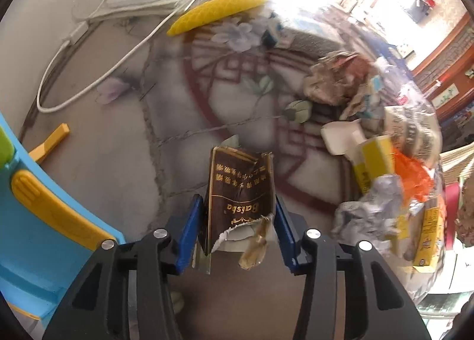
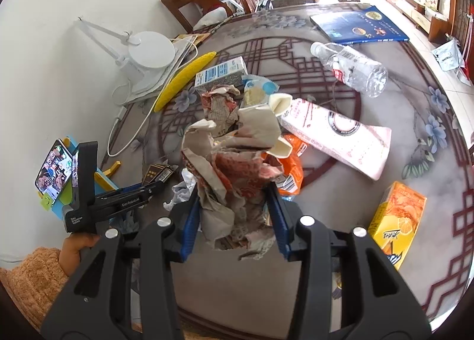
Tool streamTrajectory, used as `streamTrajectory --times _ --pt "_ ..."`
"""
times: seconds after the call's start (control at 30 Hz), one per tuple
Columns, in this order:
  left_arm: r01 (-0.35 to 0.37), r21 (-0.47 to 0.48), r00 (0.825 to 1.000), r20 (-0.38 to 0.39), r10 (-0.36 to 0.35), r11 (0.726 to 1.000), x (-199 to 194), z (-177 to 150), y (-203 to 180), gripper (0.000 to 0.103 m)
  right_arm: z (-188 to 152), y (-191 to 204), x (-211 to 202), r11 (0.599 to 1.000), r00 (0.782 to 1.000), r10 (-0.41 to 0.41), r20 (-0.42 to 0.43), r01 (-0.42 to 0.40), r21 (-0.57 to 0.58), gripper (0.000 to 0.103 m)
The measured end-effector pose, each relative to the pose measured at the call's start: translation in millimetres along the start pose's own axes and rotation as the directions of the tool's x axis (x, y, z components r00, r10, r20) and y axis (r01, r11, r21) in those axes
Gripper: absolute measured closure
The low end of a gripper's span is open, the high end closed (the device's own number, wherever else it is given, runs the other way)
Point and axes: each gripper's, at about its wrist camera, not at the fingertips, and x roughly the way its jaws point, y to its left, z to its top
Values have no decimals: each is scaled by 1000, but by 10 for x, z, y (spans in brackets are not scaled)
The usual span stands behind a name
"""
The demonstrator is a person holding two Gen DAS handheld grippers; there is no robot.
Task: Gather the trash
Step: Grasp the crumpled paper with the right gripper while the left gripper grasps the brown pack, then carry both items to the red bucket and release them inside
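My left gripper (image 1: 237,221) is shut on a torn brown cigarette pack (image 1: 240,189) with gold lettering, held above the patterned table. The pack also shows in the right wrist view (image 2: 157,174), at the tip of the left gripper (image 2: 154,186). My right gripper (image 2: 234,206) is shut on a wad of crumpled paper (image 2: 234,159), printed red and grey, held above the table. In the left wrist view that wad (image 1: 334,79) shows at the right, over a pile of trash with a yellow carton (image 1: 373,162) and orange wrapper (image 1: 411,174).
On the table lie a clear plastic bottle (image 2: 352,69), a pink carton (image 2: 340,135), an orange juice box (image 2: 394,218), a blue milk carton (image 2: 222,72), a blue book (image 2: 358,24), a yellow corn-shaped object (image 2: 183,79), a white lamp (image 2: 148,52) with cable and a phone (image 2: 53,165).
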Motion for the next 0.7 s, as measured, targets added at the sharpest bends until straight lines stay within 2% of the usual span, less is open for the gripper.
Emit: streamTrajectory --times 0.13,0.37,0.53,0.7 --pt "24 43 998 65 -27 999 -230 89 -245 62 45 -2 -82 1000 1000 -4 28 4 -7 61" --pt "67 116 976 201 -89 991 -737 288 -754 62 166 -104 -354 1000 994 -29 108 29 -4 61" --pt "90 188 957 257 -137 978 -958 327 -1141 62 203 -239 -576 998 985 -54 161 52 17 61" --pt "112 225 948 268 -172 968 -1053 296 -1419 62 199 -415 -730 997 980 -70 187 62 46 61"
